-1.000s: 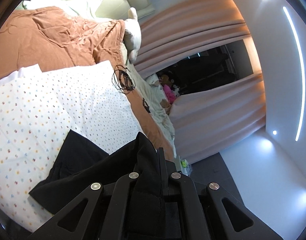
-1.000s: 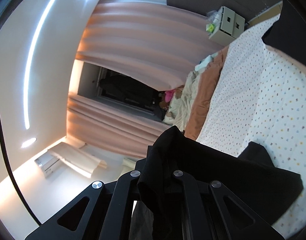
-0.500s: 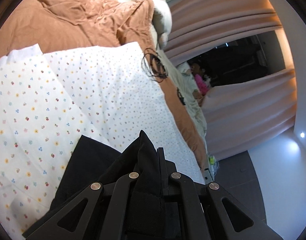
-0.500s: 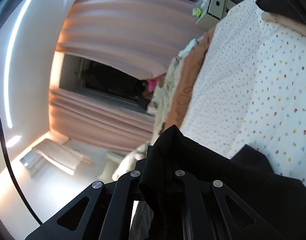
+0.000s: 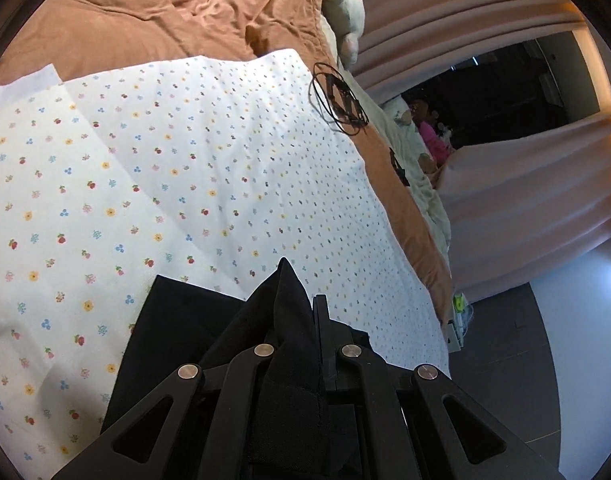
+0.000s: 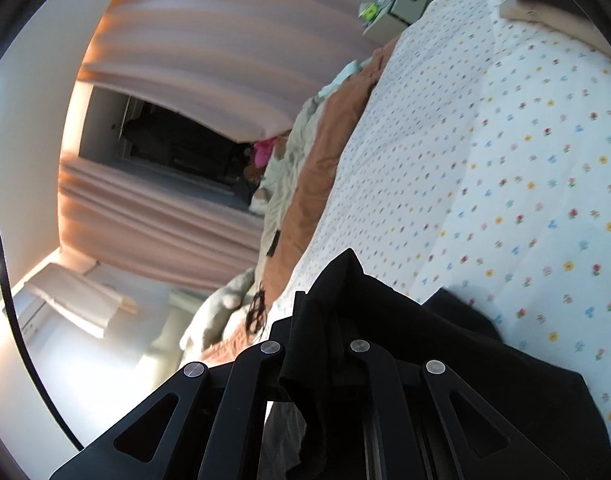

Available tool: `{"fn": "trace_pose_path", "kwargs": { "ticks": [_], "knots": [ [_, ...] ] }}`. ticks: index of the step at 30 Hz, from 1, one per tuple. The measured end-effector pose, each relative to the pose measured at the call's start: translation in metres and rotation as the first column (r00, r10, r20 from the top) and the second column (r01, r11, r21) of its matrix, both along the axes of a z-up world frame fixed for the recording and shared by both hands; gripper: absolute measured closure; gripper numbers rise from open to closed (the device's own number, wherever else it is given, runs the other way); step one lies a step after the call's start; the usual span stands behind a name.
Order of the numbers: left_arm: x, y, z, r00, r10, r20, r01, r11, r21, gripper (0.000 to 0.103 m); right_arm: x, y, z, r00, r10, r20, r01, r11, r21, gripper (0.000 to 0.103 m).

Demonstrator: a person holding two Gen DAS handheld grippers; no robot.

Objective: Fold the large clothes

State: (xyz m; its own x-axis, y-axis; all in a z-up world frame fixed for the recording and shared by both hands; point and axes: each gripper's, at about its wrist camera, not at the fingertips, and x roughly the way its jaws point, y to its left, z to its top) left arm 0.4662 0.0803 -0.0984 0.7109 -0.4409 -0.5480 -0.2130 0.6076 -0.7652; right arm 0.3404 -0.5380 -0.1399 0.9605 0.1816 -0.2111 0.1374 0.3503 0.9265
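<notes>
Black garment (image 5: 177, 320) clamped in left claw (image 5: 301, 312) and right claw (image 6: 325, 300), draped onto floral sheet (image 5: 185, 168) on bed. Coiled black cable (image 5: 339, 100) seen at sheet's far corner, on brown duvet (image 5: 177, 12).

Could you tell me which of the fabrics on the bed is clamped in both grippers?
The plain black garment; the white flower-dotted sheet and the rumpled orange quilt lie loose on the bed.

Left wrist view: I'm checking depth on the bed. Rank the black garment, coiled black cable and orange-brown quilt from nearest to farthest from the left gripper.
1. Black garment: pinched in the left gripper.
2. Coiled black cable: beyond, at the floral sheet's far right corner.
3. Orange-brown quilt: mostly farthest, bunched at top.
</notes>
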Motion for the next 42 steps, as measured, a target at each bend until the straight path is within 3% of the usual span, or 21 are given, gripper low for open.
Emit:
{"fn": "trace_pose_path", "kwargs": {
  "ticks": [4,5,6,7,8,9,11,14,21,28,32,37,42],
  "knots": [
    [0.011,-0.005,-0.007,1.0,-0.017,-0.023,0.016,1.0,-0.021,0.094,-0.001,-0.004,-0.002,0.999,-0.023,-0.033,0.023,1.0,-0.016,0.094],
    [0.012,-0.003,-0.009,0.999,-0.02,-0.029,0.019,0.999,-0.041,0.083,0.002,-0.003,-0.002,0.998,-0.024,-0.056,0.022,0.999,-0.027,0.094],
    [0.012,-0.001,-0.01,0.999,-0.019,-0.031,0.017,0.998,-0.064,0.063,0.006,-0.003,-0.003,0.997,-0.015,-0.079,0.012,0.999,-0.037,0.089],
    [0.01,0.002,-0.01,0.999,-0.014,-0.032,0.011,0.997,-0.079,0.05,0.01,-0.003,-0.002,0.996,-0.005,-0.085,0.001,0.999,-0.041,0.064],
    [0.006,0.006,-0.008,1.0,-0.002,-0.022,0.0,0.996,-0.086,0.031,0.012,-0.003,-0.002,0.996,0.0,-0.089,-0.005,0.999,-0.05,0.038],
    [0.001,0.01,-0.003,1.0,0.02,0.0,-0.02,0.996,-0.084,0.019,0.01,-0.003,0.001,0.996,-0.012,-0.084,0.006,0.998,-0.065,0.033],
    [-0.01,0.018,0.01,0.997,0.048,0.052,-0.045,0.997,-0.06,0.012,0.007,-0.002,0.006,0.998,-0.019,-0.06,0.014,0.996,-0.085,0.032],
    [-0.023,0.03,0.022,0.996,0.061,0.071,-0.059,0.998,-0.03,0.011,0.006,-0.001,0.007,0.999,0.006,-0.047,-0.009,0.997,-0.078,0.032],
    [-0.061,0.049,0.013,0.996,0.089,0.022,-0.09,0.994,0.064,0.011,-0.004,-0.004,-0.007,0.991,0.002,-0.133,-0.013,0.996,-0.083,0.032],
    [-0.072,0.027,-0.007,0.993,-0.02,-0.116,0.044,0.977,0.209,0.024,-0.016,-0.004,-0.011,0.981,0.022,-0.192,-0.043,0.993,-0.109,0.032],
    [-0.071,0.003,-0.008,0.983,-0.098,-0.155,0.141,0.944,0.299,0.039,-0.01,0.008,-0.018,0.966,0.056,-0.251,-0.093,0.986,-0.135,0.032],
    [-0.059,-0.024,-0.02,0.957,-0.15,-0.247,0.241,0.885,0.399,0.04,0.011,0.026,-0.026,0.932,0.119,-0.343,-0.194,0.962,-0.194,0.032],
    [-0.048,-0.047,-0.038,0.933,-0.167,-0.319,0.309,0.825,0.473,0.042,0.036,0.056,-0.035,0.873,0.188,-0.45,-0.332,0.906,-0.264,0.032]
  ]
}}
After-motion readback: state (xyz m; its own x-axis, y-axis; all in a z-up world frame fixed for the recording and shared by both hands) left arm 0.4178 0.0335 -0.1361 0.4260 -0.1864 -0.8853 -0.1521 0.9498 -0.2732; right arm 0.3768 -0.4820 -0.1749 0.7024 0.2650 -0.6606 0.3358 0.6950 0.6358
